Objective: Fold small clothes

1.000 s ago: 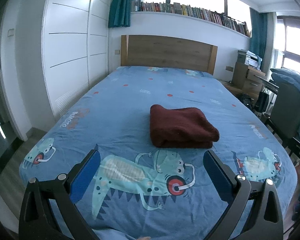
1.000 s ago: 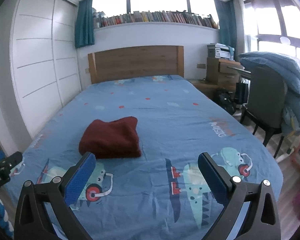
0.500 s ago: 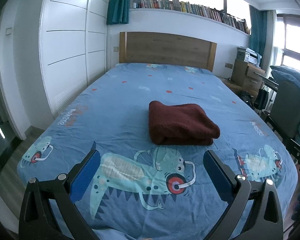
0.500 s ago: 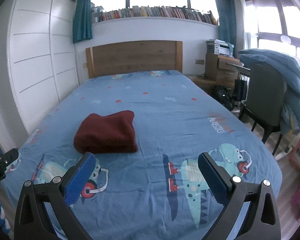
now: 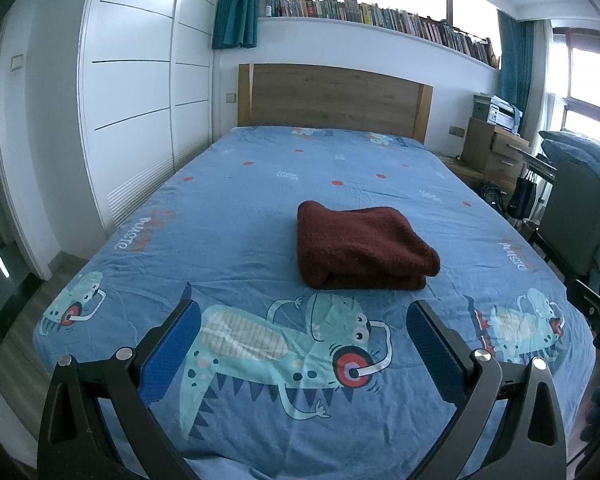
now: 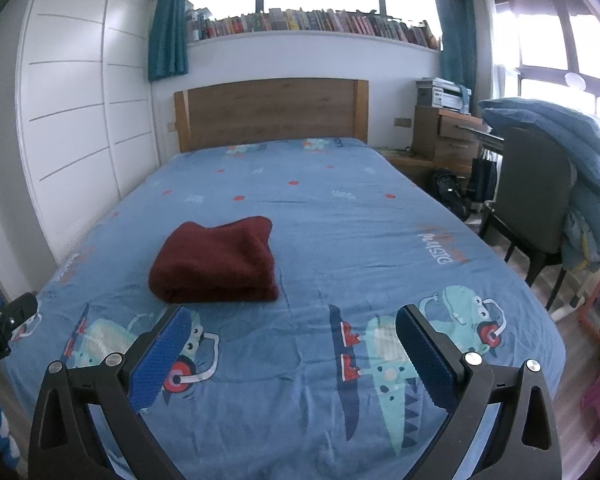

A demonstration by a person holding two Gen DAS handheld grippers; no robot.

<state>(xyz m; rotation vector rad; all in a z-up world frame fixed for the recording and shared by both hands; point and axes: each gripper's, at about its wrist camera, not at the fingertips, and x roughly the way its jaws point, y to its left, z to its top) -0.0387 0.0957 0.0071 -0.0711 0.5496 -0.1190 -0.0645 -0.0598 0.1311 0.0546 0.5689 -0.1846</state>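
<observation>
A dark red garment (image 5: 360, 248) lies folded in a thick bundle on the blue cartoon-print bed sheet (image 5: 240, 216), near the foot half of the bed. My left gripper (image 5: 300, 312) hovers open just short of the bundle's near edge, nothing between its blue pads. In the right wrist view the same folded garment (image 6: 216, 262) sits ahead and to the left. My right gripper (image 6: 290, 316) is open and empty, its left pad (image 6: 160, 356) close to the bundle's front edge.
A wooden headboard (image 5: 332, 98) stands at the far end and white wardrobe doors (image 5: 140, 112) run along the left. A dark chair (image 6: 536, 200) draped with a blue quilt (image 6: 560, 140) and a wooden drawer unit (image 6: 444, 136) stand to the right of the bed.
Both views have shifted slightly, with the folded garment sitting a little lower and nearer in each. Both grippers stay open and the bundle has not moved on the sheet.
</observation>
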